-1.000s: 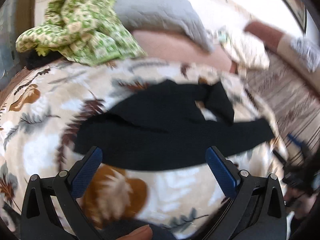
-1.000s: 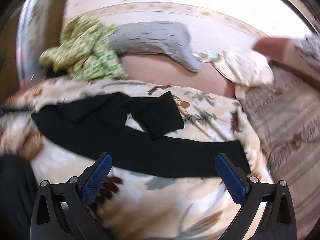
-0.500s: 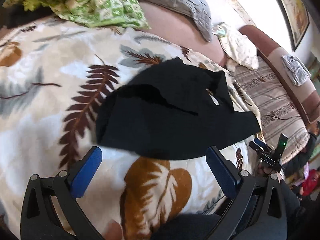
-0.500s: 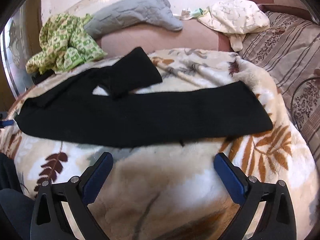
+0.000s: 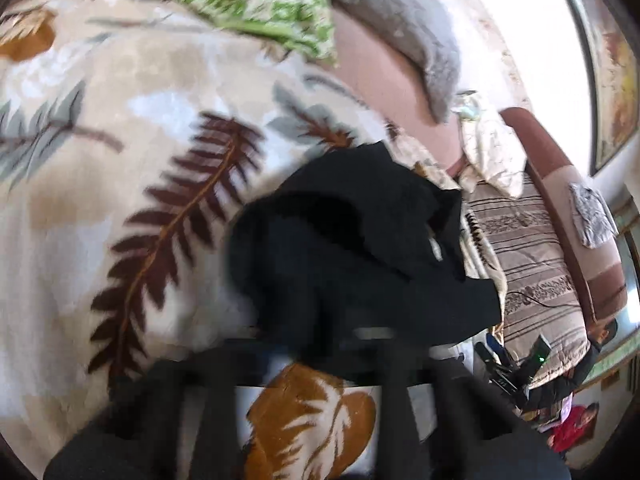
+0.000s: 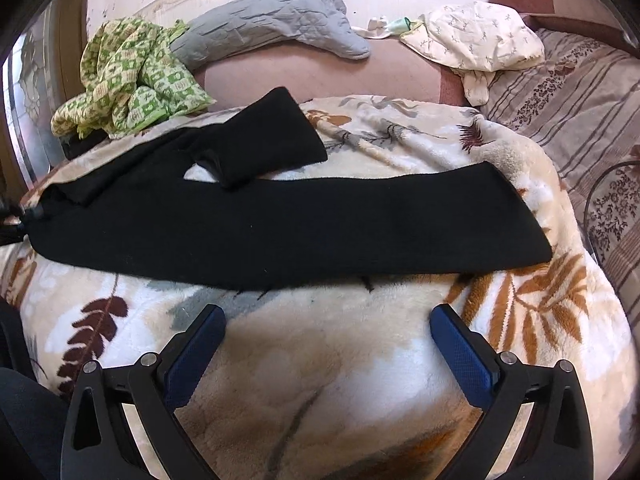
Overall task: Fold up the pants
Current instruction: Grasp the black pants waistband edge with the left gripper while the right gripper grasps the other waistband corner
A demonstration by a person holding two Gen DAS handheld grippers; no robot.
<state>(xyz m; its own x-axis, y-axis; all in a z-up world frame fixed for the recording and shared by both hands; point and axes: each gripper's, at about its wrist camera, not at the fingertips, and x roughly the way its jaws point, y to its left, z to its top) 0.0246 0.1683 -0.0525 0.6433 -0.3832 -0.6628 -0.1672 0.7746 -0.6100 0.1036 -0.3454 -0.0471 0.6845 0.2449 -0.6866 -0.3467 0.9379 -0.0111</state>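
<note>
On blanket: pants flat | right gripper released | left gripper blurred, seemingly clenched at pants edge

Pants on blanket

no readable text, labels or numbers

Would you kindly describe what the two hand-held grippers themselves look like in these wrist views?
The right hand-held gripper has a black frame with triangular cut-outs and small silver rivets at the pivots. Its two long fingers carry dark blue pads with a fine textured surface. The left hand-held gripper shows only as a motion-blurred black frame, so its pads cannot be made out. No cables or markings are visible on either.
</note>
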